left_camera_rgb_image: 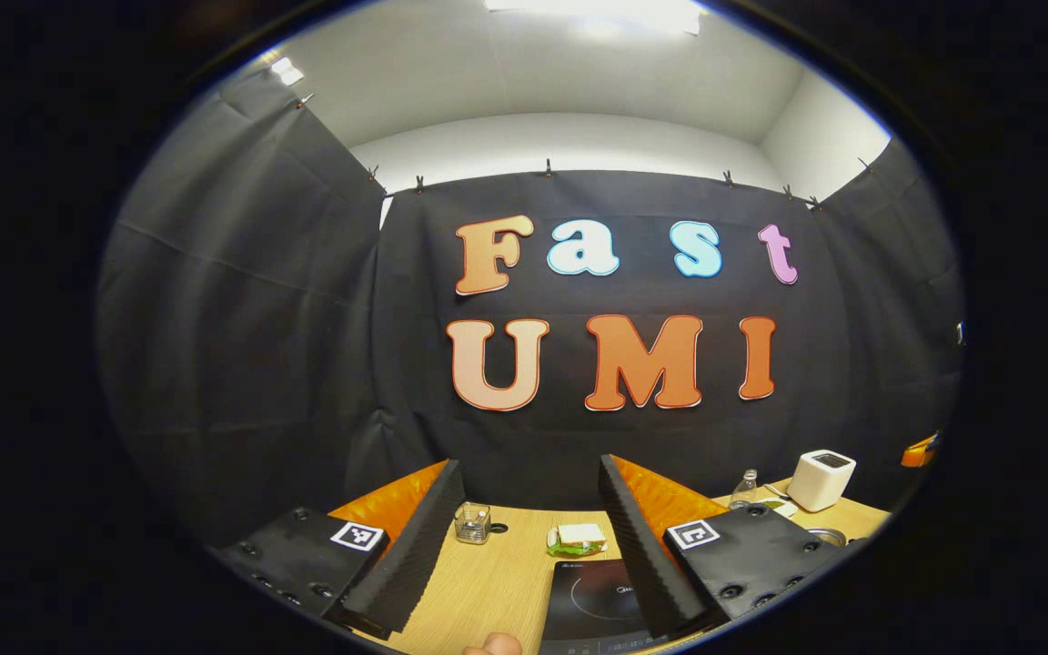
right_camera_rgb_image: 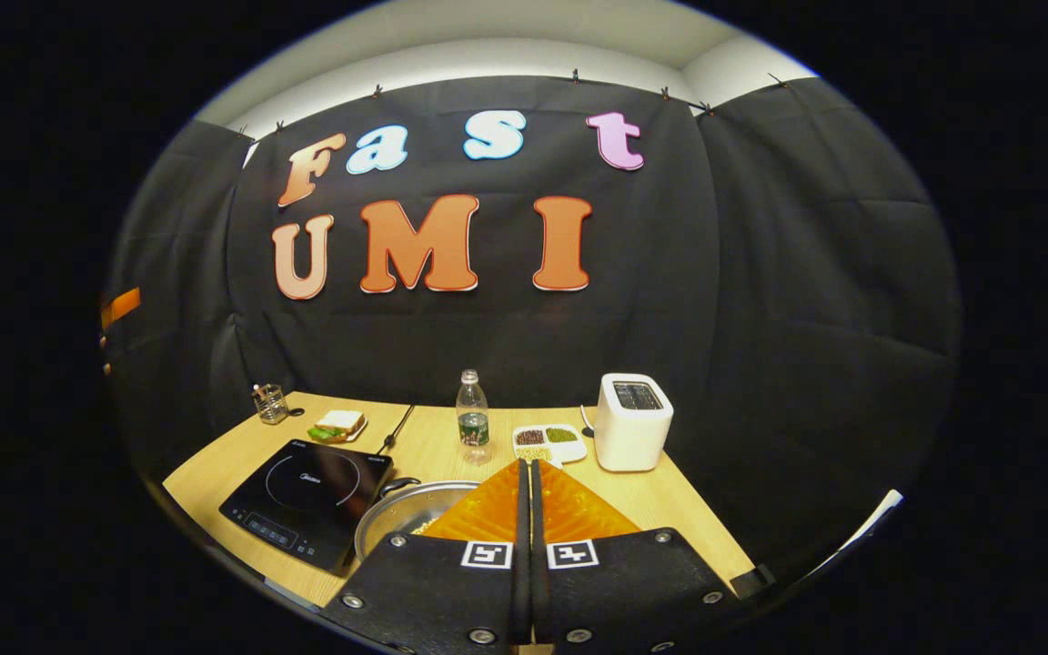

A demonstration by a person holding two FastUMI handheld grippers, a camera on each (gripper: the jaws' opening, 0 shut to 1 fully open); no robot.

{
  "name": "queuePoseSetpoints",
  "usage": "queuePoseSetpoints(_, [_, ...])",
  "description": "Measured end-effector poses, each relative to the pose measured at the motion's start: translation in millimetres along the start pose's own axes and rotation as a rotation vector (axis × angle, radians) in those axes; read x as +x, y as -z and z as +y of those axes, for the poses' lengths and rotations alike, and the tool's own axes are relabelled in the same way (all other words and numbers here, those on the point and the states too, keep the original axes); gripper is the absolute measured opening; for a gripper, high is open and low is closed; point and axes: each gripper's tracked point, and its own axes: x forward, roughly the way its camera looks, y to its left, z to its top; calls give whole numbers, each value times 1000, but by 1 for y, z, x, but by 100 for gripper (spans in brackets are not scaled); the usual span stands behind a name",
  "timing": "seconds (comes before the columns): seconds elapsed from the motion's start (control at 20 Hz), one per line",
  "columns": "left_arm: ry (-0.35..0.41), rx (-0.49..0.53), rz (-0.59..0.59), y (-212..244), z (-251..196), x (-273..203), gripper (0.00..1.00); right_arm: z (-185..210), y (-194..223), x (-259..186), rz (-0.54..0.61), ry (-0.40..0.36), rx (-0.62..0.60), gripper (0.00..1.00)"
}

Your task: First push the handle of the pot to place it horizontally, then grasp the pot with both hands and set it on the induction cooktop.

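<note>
Our right gripper (right_camera_rgb_image: 525, 473), fingers pressed together, hovers above the pot (right_camera_rgb_image: 406, 518) beside the induction cooktop (right_camera_rgb_image: 306, 496), seemingly readied for pushing its handle.

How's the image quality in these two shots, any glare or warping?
Left gripper view: a ceiling light blows out at the top, and the fisheye bows the table. Right gripper view: dimmer and evenly lit, the pot and cooktop sharp, the table edge curved.

Black cloth (right_camera_rgb_image: 506, 327) is hung by clips as the booth's walls, below a white ceiling (left_camera_rgb_image: 560, 82) lit by what seems a ceiling panel light (left_camera_rgb_image: 597, 14); a light wooden table (right_camera_rgb_image: 670, 505) is set against it
</note>
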Motion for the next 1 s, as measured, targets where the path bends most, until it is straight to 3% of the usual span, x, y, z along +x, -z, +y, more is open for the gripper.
queuePoseSetpoints(0.5, [-4, 17, 21, 11, 4, -5, 99, -2, 113, 3, 237, 6, -3, 0])
queuePoseSetpoints(1.0, [-12, 20, 28, 20, 7, -5, 98, 17, 181, -4, 367, -29, -5, 0])
